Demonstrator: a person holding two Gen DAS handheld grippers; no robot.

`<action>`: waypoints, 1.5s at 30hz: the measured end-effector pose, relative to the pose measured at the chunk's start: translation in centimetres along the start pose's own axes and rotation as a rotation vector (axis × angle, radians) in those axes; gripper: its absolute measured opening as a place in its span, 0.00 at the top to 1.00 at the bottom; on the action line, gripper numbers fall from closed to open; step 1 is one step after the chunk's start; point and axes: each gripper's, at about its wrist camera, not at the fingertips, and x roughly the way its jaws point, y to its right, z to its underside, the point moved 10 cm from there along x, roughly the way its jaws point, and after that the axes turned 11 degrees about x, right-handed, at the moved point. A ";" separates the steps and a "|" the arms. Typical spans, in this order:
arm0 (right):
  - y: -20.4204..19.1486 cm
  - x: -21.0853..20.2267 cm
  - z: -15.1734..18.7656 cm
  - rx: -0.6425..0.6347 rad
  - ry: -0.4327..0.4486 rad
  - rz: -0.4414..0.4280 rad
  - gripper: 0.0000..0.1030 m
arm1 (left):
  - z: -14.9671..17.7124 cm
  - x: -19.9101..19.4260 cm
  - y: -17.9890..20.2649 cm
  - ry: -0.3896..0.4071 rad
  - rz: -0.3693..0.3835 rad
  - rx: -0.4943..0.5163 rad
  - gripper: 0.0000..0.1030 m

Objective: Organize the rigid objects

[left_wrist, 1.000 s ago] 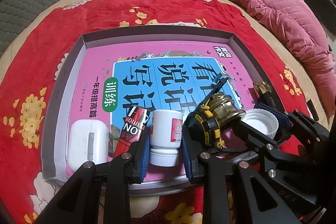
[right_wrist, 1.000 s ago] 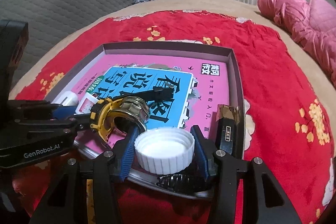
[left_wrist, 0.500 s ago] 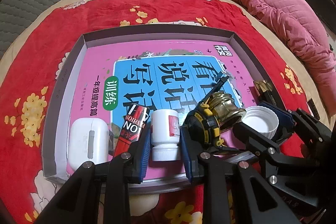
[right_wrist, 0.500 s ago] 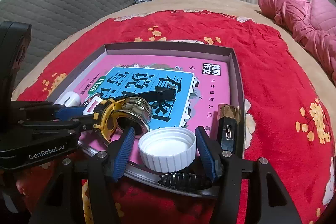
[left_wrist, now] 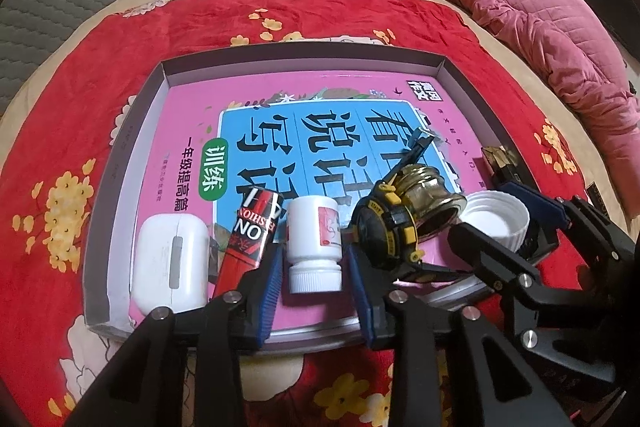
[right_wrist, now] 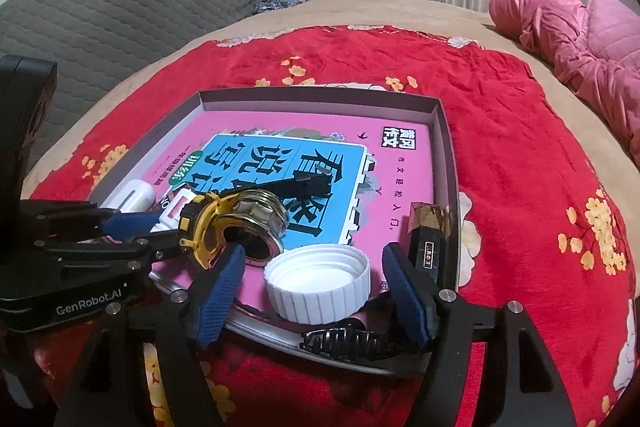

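A grey tray (left_wrist: 304, 57) holds a pink and blue book (left_wrist: 320, 131). On the book's near edge lies a small white bottle (left_wrist: 314, 247), between the blue pads of my left gripper (left_wrist: 315, 291). Its jaws are opening, with a gap on each side of the bottle. An upturned white cap (right_wrist: 318, 283) rests on the book between the pads of my right gripper (right_wrist: 316, 291). Those jaws are also opening and stand clear of the cap. The cap (left_wrist: 496, 223) and the right gripper's fingers (left_wrist: 532, 203) show at the right of the left wrist view.
Along the tray's near edge lie a white earbud case (left_wrist: 172, 263), a red tube (left_wrist: 252, 239), a yellow-black tape measure (left_wrist: 384, 227) and a brass fitting (left_wrist: 428, 195). A dark box (right_wrist: 428, 239) and a black claw clip (right_wrist: 348, 341) sit close to the right gripper. A pink jacket (right_wrist: 580, 39) lies far right.
The left jaws have let go of the white bottle, which stays lying on the book. The right jaws have spread wider away from the white cap. Neither hand has shifted.
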 end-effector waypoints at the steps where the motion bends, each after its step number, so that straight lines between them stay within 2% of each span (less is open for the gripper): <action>1: 0.0 -0.1 -0.1 0.001 0.002 0.001 0.29 | 0.0 -0.2 0.0 0.002 0.001 -0.003 0.65; 5: -0.1 -1.2 -0.8 -0.003 0.050 0.001 0.29 | 0.3 -1.2 0.0 0.034 0.005 -0.017 0.58; 10: -0.5 -3.4 -1.6 -0.024 0.147 0.009 0.28 | 0.8 -2.9 -0.2 0.078 0.017 -0.040 0.37; 12: -0.5 -4.4 -1.5 -0.026 0.175 0.012 0.28 | 1.0 -3.5 0.0 0.086 0.025 -0.035 0.35; 19: -1.0 -6.9 0.5 0.045 0.204 -0.004 0.28 | 2.1 -6.2 0.0 0.157 -0.021 -0.027 0.34; 22: -1.6 -7.7 1.5 0.043 0.206 0.017 0.28 | 2.5 -7.4 -0.2 0.181 -0.036 -0.034 0.34; 30: -3.6 -10.1 4.4 0.077 0.187 0.071 0.27 | 4.9 -8.6 -0.6 0.168 -0.106 -0.039 0.34; 32: -3.8 -10.5 5.2 0.069 0.177 0.114 0.27 | 5.6 -9.2 -0.7 0.168 -0.125 -0.030 0.34; 36: -4.1 -11.5 5.6 0.060 0.189 0.155 0.27 | 6.6 -9.8 -0.3 0.156 -0.110 -0.030 0.34; 38: -4.3 -12.2 5.7 0.057 0.199 0.170 0.27 | 7.2 -10.2 -0.3 0.151 -0.131 -0.019 0.34; 45: -4.4 -12.4 7.4 0.107 0.152 0.151 0.27 | 9.0 -11.4 0.7 0.152 -0.123 0.000 0.35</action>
